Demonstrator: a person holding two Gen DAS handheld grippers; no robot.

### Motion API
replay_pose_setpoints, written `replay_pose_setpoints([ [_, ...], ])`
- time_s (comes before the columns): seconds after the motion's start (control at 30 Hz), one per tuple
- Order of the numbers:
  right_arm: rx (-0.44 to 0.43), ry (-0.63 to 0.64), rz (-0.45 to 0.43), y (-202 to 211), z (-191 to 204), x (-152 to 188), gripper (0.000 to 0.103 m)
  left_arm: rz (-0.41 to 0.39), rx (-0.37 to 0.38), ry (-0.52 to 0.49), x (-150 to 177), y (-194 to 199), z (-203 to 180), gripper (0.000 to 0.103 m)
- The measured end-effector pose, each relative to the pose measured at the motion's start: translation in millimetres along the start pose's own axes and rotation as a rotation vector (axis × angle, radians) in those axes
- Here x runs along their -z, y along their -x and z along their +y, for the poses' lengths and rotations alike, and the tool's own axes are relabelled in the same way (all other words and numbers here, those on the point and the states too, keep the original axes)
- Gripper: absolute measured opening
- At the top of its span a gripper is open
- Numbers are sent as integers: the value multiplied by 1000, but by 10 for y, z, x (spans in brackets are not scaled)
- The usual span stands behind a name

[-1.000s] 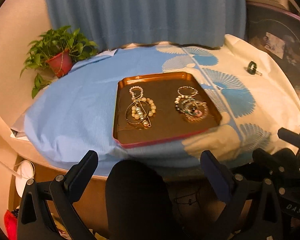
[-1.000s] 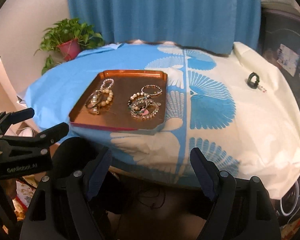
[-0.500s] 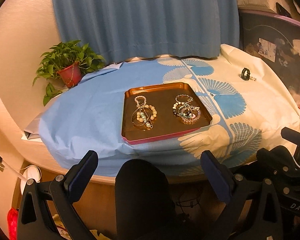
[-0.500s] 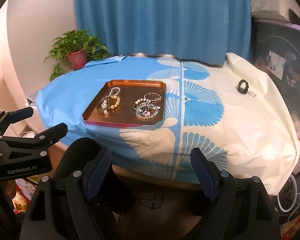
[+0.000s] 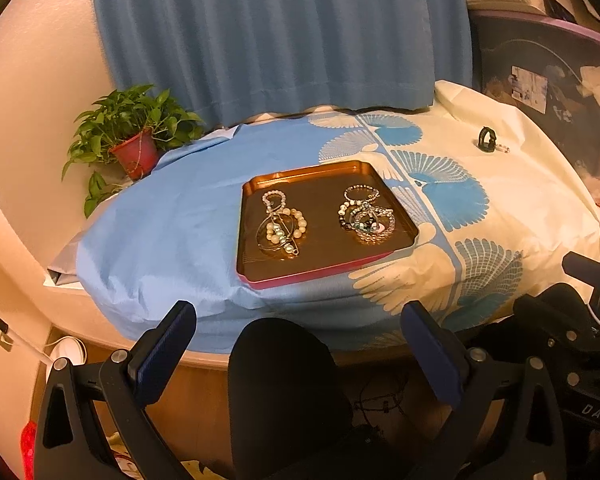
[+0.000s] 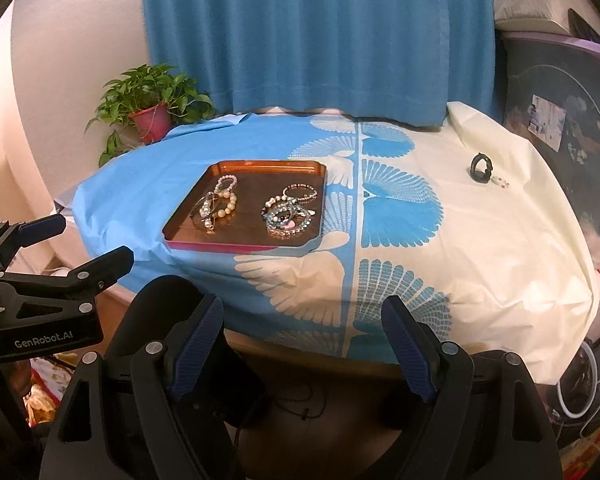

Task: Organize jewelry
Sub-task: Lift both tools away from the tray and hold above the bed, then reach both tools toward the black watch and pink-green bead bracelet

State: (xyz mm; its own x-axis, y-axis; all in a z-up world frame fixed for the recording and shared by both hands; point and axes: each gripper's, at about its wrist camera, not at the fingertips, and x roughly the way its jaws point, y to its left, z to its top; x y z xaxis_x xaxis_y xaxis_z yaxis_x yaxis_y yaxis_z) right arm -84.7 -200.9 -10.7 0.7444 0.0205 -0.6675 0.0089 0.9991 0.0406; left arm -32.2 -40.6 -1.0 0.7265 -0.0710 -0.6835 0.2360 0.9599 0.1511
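We hold the left gripper (image 5: 300, 320) and the right gripper (image 6: 302, 318) spread wide and empty, short of the table's near edge. Ahead of the left one, and ahead-left of the right, we see the copper tray (image 5: 324, 270) on the blue cloth (image 5: 172, 232), holding pearl bracelets (image 5: 282, 228) and beaded bracelets (image 5: 366, 214) in two separate piles.
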Motion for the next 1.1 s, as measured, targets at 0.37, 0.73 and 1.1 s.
replay_pose_setpoints([
  [0.37,63,-118,21,-222,-608,8,82,29,89,-67,-495,-360,-474,101],
  [0.73,245,-314,12,-634,-2481,-450,82,-10,271,-202,-1730,-1266,-1841,101],
  [1.1,293,-408,95,-2090,-4330,-1297,82,38,361,-348,-2675,-2835,-3419,101],
])
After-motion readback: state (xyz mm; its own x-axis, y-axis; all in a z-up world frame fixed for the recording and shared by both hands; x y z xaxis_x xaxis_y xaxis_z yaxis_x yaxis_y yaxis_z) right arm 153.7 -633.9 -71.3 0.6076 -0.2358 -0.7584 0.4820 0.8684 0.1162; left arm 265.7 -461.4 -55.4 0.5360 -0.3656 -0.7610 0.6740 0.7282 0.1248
